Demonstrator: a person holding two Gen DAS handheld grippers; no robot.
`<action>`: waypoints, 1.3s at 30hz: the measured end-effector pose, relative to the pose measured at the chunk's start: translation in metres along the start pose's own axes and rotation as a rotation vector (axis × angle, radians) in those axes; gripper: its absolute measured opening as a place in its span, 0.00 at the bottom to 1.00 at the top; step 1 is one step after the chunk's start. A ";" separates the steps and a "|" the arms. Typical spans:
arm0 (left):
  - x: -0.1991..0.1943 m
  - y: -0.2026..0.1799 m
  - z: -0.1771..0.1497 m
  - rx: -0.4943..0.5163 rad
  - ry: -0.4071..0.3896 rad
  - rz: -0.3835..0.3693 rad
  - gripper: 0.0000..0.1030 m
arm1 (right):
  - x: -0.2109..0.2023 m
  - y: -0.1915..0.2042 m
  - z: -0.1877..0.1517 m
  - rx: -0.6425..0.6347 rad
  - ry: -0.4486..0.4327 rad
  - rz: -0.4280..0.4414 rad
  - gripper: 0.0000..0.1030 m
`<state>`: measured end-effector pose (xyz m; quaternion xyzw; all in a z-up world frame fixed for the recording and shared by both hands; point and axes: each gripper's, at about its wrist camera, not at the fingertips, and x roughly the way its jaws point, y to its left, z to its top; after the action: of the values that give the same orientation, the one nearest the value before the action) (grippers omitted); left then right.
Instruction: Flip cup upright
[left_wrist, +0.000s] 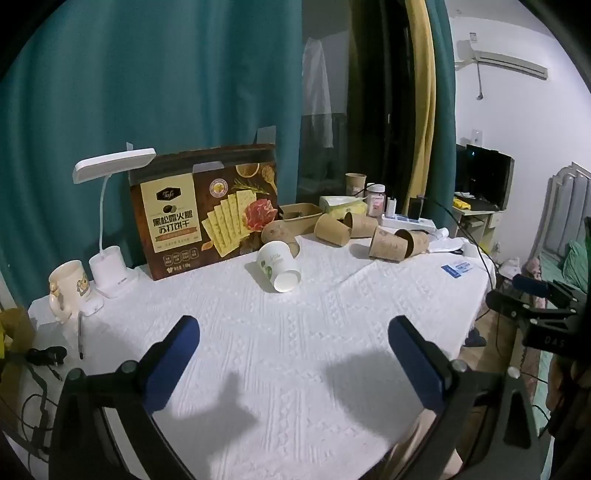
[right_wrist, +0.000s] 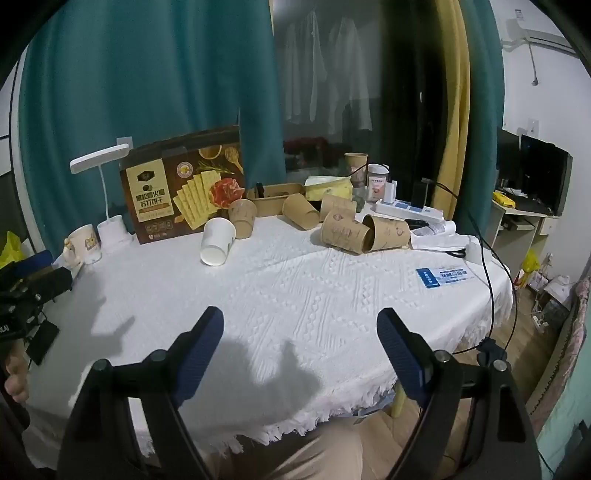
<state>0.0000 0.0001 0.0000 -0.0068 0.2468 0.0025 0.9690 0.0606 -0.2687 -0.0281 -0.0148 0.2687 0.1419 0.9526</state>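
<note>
A white paper cup (left_wrist: 279, 267) (right_wrist: 218, 242) lies on its side on the white tablecloth (left_wrist: 314, 332), its base towards me. Behind it several brown paper cups (left_wrist: 332, 229) (right_wrist: 343, 232) are tipped over in a loose row, and one brown cup (left_wrist: 355, 182) stands upright at the back. My left gripper (left_wrist: 293, 325) hovers open over the near cloth, well short of the white cup, with nothing between its fingers. My right gripper (right_wrist: 300, 315) is open too, above the table's front edge. Each gripper shows at the other view's side: right (left_wrist: 513, 293), left (right_wrist: 48, 269).
A cracker box (left_wrist: 207, 210) stands at the back left beside a white desk lamp (left_wrist: 110, 266) and a mug (left_wrist: 70, 288). A tissue box (left_wrist: 341, 206), jar (left_wrist: 376, 201) and power strip (left_wrist: 406, 221) crowd the back right. A blue card (right_wrist: 443, 277) and cable (right_wrist: 491, 295) lie right.
</note>
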 end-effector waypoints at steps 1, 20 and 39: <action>0.000 0.000 0.000 0.002 -0.003 0.000 0.99 | -0.001 0.000 0.000 -0.002 -0.004 -0.003 0.81; -0.003 0.000 0.006 0.003 -0.016 0.001 0.99 | -0.005 -0.001 0.003 -0.007 -0.011 -0.003 0.81; -0.003 0.000 0.011 0.008 -0.021 -0.004 0.99 | -0.008 -0.003 0.011 -0.002 -0.013 -0.005 0.81</action>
<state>0.0026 0.0006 0.0116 -0.0036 0.2366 -0.0002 0.9716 0.0609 -0.2725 -0.0146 -0.0152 0.2625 0.1401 0.9546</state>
